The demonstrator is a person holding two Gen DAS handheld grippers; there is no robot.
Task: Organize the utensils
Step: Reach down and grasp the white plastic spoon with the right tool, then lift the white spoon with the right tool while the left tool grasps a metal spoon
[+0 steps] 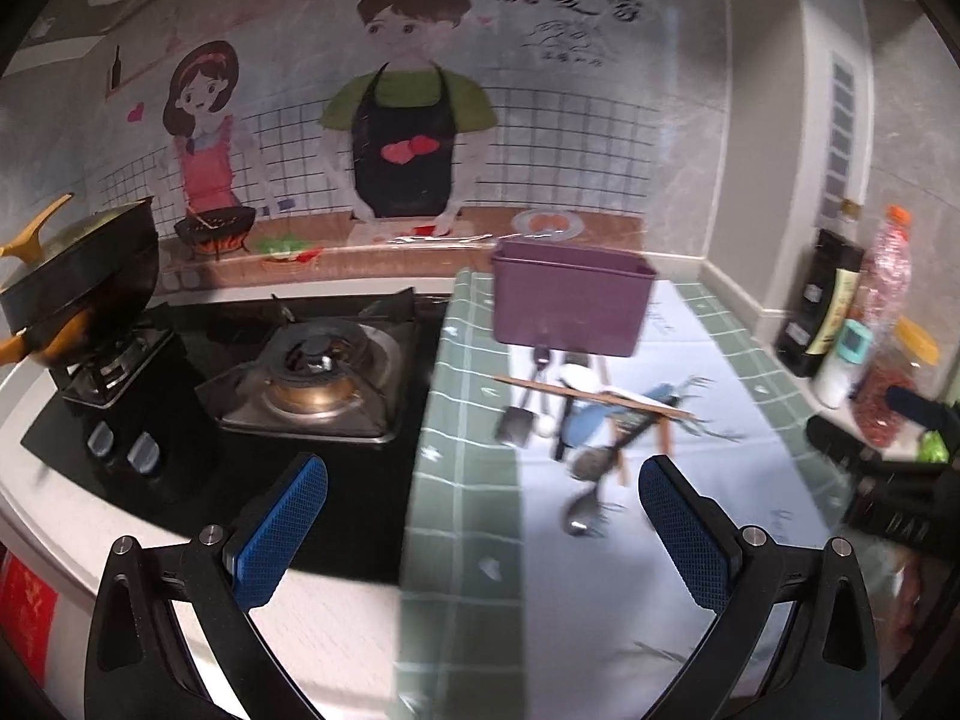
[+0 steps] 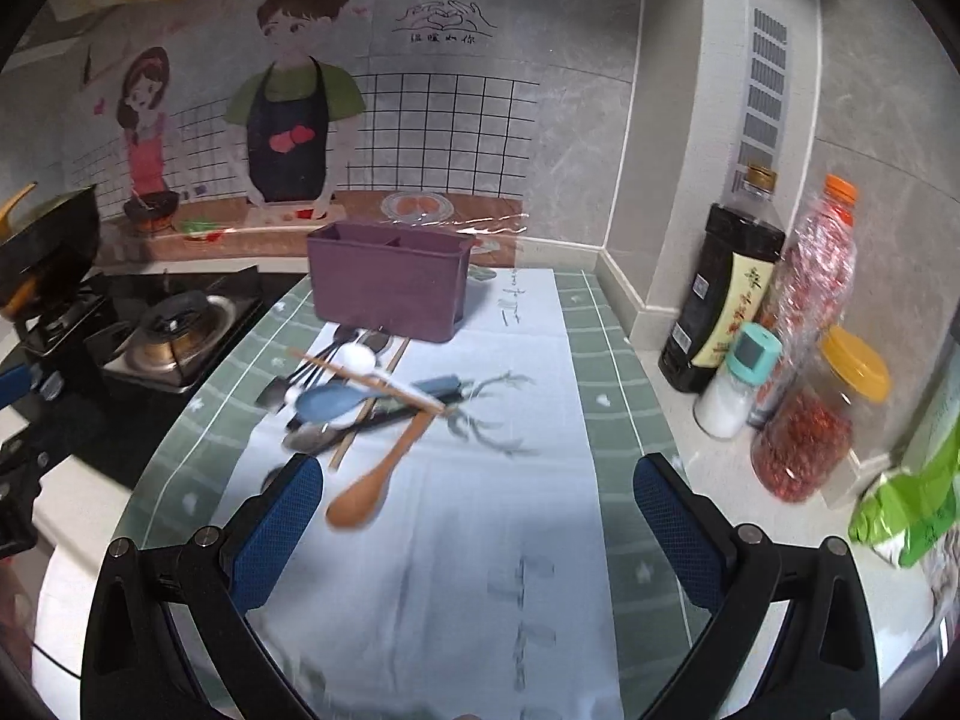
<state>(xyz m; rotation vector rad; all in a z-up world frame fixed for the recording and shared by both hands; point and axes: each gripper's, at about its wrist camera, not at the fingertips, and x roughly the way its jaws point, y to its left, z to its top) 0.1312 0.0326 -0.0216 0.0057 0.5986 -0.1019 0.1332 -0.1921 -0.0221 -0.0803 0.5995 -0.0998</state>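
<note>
Kitchen tabletop (image 2: 660,468) covered by a green-checked cloth (image 2: 606,360), seen from both wrist cameras. The left tool (image 1: 483,531) hangs above the seam between the cloth and the black gas stove (image 1: 312,372), its blue-padded fingers (image 1: 282,534) spread wide apart and holding nothing. The right tool (image 2: 478,531) hangs over the pale middle strip of the cloth, its fingers (image 2: 279,534) likewise wide apart and empty. The utensils lie in a loose, crossed heap (image 2: 360,396) on the cloth, just in front of the purple utensil holder (image 2: 390,288), which stands upright near the back wall; two compartments show at its open top. Within the heap: a wooden spoon (image 2: 372,480) at the near side, bowl toward the camera and handle slanting back into the pile; a blue spoon (image 2: 330,402); a white spoon (image 2: 354,357); a pair of wooden chopsticks (image 2: 366,381) laid across the others; dark-handled and metal pieces beneath, too blurred to name. In the left view the same heap (image 1: 588,414) sits ahead and to the right of the tool, and the holder (image 1: 573,297) behind it. At the right edge of the tabletop, against the wall, stand a dark sauce bottle (image 2: 720,300), a white shaker with a teal cap (image 2: 735,390), a clear bottle with an orange cap (image 2: 816,264) and a yellow-lidded jar (image 2: 810,426) of red contents. A black wok (image 1: 78,276) sits on the far left burner.
</note>
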